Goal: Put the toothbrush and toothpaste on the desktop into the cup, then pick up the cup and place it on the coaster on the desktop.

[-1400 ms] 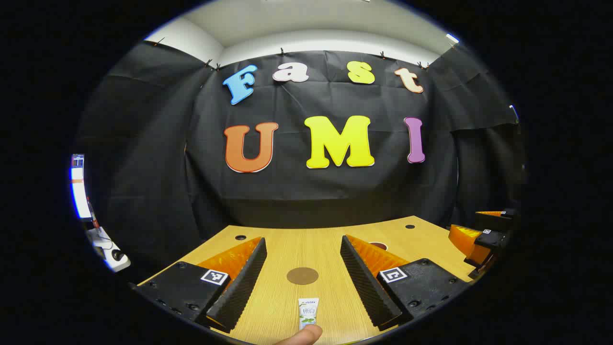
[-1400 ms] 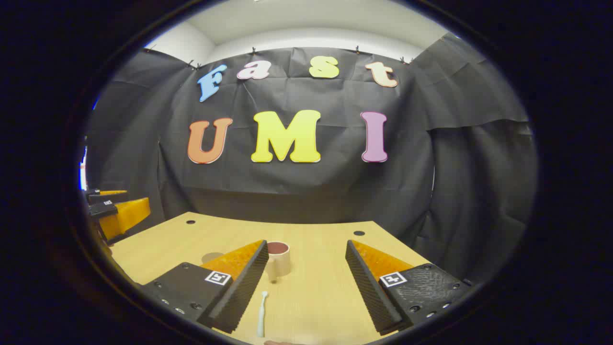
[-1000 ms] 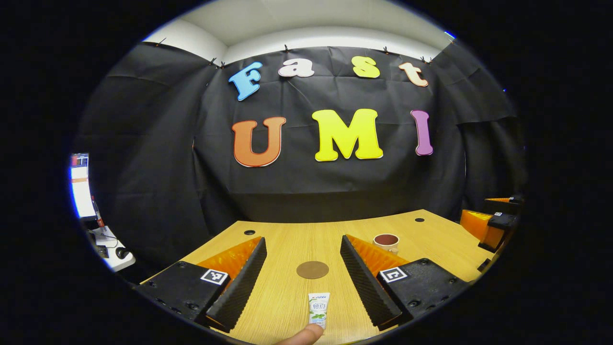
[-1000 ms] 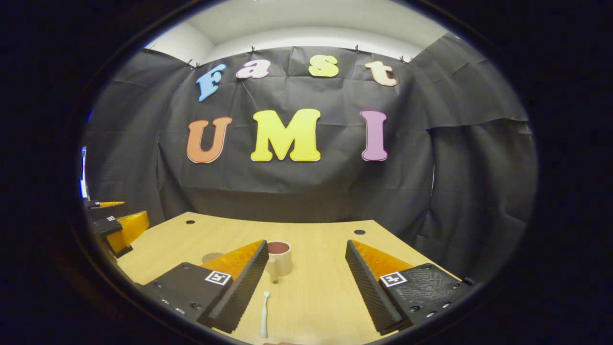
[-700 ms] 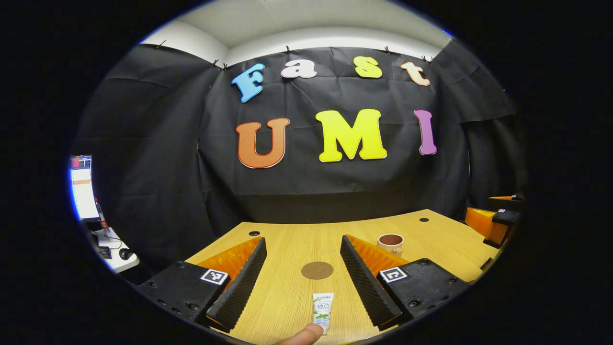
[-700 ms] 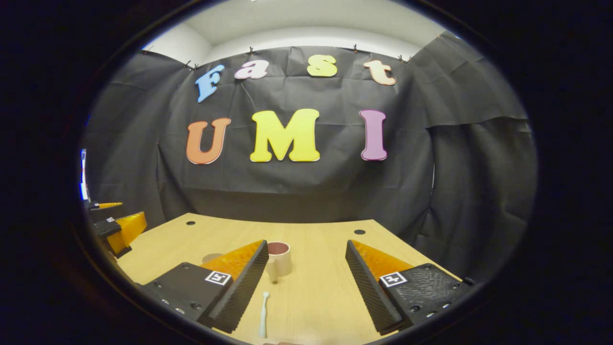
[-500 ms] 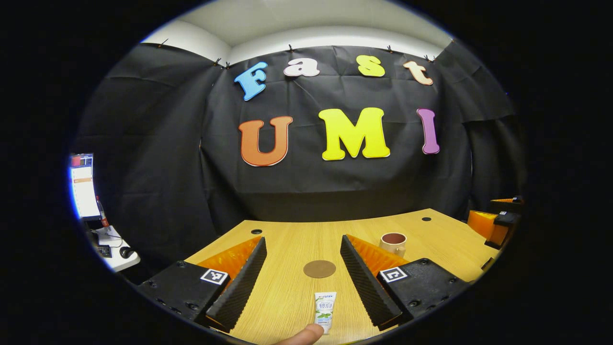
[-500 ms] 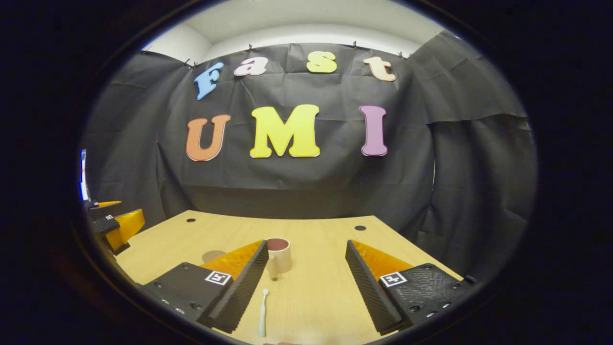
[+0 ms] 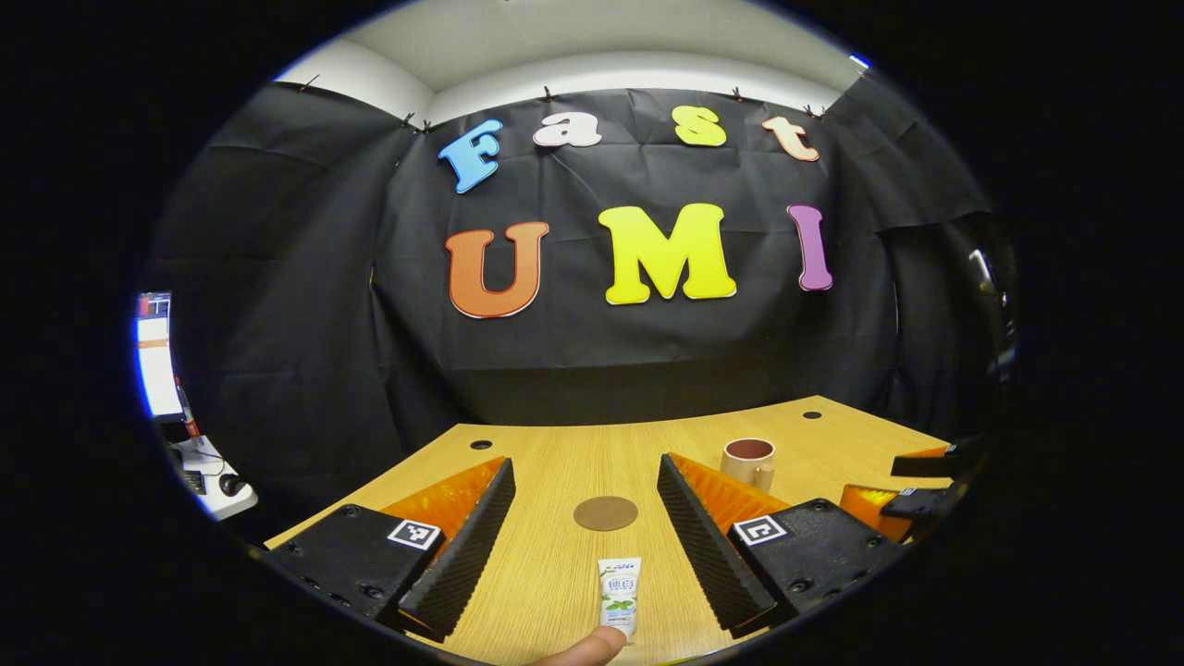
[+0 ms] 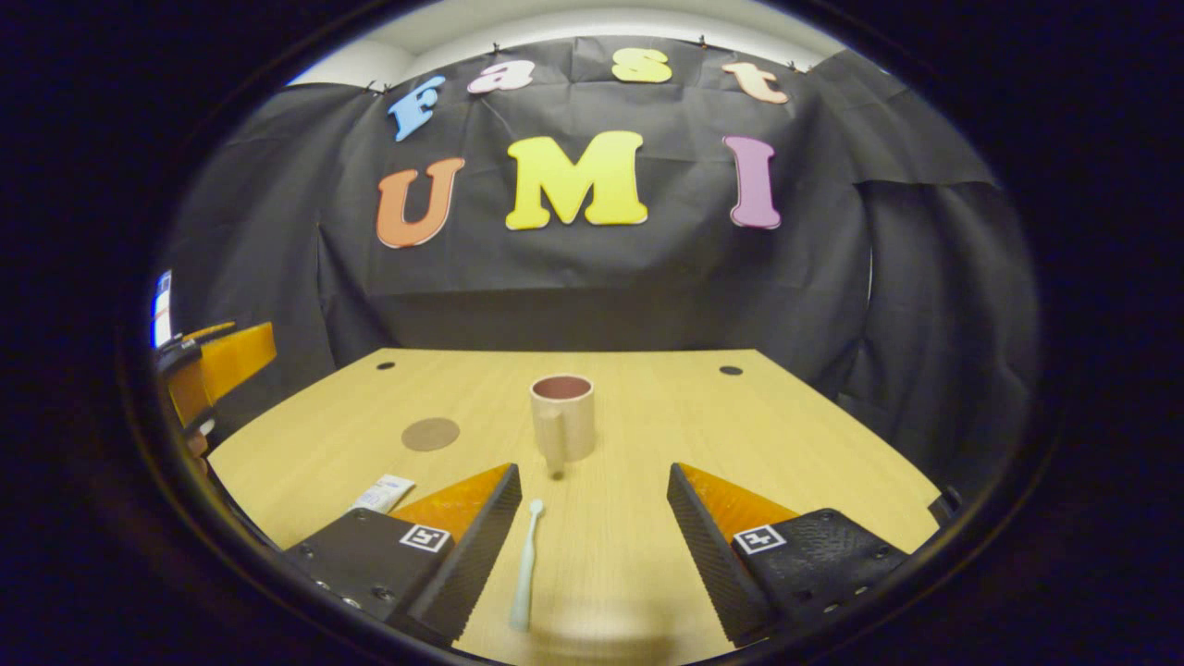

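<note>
Spanning the booth, wood desktop point(image 10: 703, 444) w/ cup point(image 10: 561, 413), coaster point(image 10: 430, 433); both tools' fingers apart.

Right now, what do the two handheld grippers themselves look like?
The left gripper and right gripper match. Each has two long wedge-shaped fingers with finely ribbed inner faces. Every finger sits on a blocky base fixed with screws, and each base carries a square black-and-white marker tag.

My fingers point(image 10: 592, 546) stand wide apart at the bottom of the frame, holding nothing. Between them the toothbrush point(image 10: 524, 564) lies flat on the tabletop point(image 10: 740, 435). The cup point(image 10: 562, 416) stands upright at centre, the coaster point(image 10: 430, 434) to its left, the toothpaste point(image 10: 385, 493) at lower left.
</note>
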The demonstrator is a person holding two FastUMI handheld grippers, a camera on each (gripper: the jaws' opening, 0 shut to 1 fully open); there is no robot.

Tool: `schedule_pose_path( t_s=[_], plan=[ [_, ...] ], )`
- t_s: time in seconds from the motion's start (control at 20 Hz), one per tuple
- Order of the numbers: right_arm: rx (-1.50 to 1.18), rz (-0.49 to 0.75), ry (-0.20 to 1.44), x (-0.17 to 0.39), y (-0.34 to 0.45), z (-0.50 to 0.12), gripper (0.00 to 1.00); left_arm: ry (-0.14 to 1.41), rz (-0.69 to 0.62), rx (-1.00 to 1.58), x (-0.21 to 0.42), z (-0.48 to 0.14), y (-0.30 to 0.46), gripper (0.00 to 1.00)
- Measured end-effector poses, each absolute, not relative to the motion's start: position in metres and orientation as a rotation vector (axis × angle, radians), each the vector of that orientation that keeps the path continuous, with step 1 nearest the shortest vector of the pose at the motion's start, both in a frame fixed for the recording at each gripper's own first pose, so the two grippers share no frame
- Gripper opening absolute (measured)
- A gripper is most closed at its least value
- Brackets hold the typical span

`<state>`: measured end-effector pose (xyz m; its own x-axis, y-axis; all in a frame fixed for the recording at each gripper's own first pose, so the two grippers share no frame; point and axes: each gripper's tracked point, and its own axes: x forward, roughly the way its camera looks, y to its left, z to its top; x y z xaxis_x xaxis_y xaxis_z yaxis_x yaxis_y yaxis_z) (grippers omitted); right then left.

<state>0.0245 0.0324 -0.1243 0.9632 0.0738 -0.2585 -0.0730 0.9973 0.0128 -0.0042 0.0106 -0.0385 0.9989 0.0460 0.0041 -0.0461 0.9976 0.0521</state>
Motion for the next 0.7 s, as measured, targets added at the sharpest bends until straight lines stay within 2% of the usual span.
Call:
schedule_pose_path(
  t_s=[0.35, 0.4, 0.6, 0.7],
  plan=[
    [-0.033, 0.141, 0.425, 0.038, 0.07, -0.189, 0.91, 0.065, 0.051, 0.033, 0.006, -0.073, 0.016, 0.99],
    [-0.041, 0.135, 0.45, 0.041, 0.073, -0.196, 0.86, 0.079, 0.046, 0.029, 0.007, -0.079, 0.016, 0.99],
    [-0.042, 0.136, 0.535, 0.044, 0.083, -0.217, 0.78, 0.118, 0.054, 0.023, 0.011, -0.094, 0.021, 0.99],
    [-0.041, 0.113, 0.572, 0.049, 0.08, -0.221, 0.68, 0.13, 0.072, 0.03, 0.014, -0.099, 0.028, 0.99]
  ],
)
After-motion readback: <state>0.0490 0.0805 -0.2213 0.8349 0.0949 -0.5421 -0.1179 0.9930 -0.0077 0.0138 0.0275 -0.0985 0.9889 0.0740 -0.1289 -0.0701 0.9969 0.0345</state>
